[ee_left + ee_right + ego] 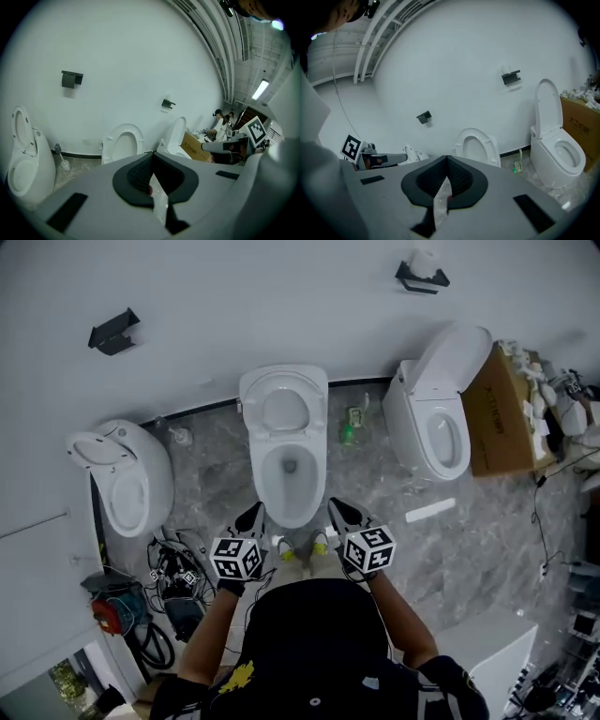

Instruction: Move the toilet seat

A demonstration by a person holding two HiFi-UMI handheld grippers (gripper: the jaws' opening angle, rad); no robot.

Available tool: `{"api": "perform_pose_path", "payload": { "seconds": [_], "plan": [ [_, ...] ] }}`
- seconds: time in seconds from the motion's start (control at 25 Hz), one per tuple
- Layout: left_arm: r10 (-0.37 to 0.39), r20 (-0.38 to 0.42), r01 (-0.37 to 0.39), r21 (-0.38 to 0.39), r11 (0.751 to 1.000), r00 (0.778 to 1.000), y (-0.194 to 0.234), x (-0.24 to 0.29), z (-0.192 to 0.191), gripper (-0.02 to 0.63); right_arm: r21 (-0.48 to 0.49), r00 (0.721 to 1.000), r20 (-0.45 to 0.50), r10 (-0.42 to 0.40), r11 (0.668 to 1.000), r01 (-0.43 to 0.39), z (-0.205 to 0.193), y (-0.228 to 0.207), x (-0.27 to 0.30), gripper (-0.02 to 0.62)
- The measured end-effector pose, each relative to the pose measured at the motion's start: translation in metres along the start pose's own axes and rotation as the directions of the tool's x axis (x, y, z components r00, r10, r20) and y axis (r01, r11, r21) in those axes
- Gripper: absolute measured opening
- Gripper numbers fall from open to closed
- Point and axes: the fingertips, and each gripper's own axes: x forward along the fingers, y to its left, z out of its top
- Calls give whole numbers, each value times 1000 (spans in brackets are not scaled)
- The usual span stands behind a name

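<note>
White toilet seat (pixel 284 381) stands up against the far wall, above the middle bowl (pixel 291 488) of 3 toilets. My left tool (pixel 251 517) and my right tool (pixel 341 514) hang by the bowl's near rim, 1 on each side. Both have jaws pressed together, holding nothing.

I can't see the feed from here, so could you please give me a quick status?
Left hand-held gripper, right hand-held gripper: shut, empty. Middle toilet seat raised, untouched. Nothing blocking it.
</note>
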Motion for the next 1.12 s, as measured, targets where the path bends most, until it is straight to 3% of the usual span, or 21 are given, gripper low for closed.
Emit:
{"api": "perform_pose_path", "payload": {
  "seconds": [0.08,0.24,0.28,0.4,0.76,0.96,1.12],
  "plan": [
    [-9,-7,10,45,999,1000,-7,-11,2,18,-1,1000,-2,-6,1000,6,1,8,-10,28],
    [12,14,-14,231,973,1000,-6,-23,21,18,-16,1000,12,-6,1000,6,11,17,-18,28],
    [14,21,-19,239,971,1000,-4,-26,26,18,-25,1000,17,-8,1000,8,12,20,-19,28],
    [10,38,-17,191,982,999,4,-33,33,18,-58,1000,19,-14,998,15,12,28,-22,28],
    [1,24,-5,170,985,1000,7,-38,21,18,-30,999,10,-40,999,41,-6,42,-21,26],
    [-50,-24,51,62,997,998,3,-37,-8,18,-29,998,1,-64,998,64,-13,42,-18,26],
    [-110,-65,118,136,984,992,-19,-33,-28,18,-37,998,-17,-56,998,55,-19,46,-18,28]
  ]
}}
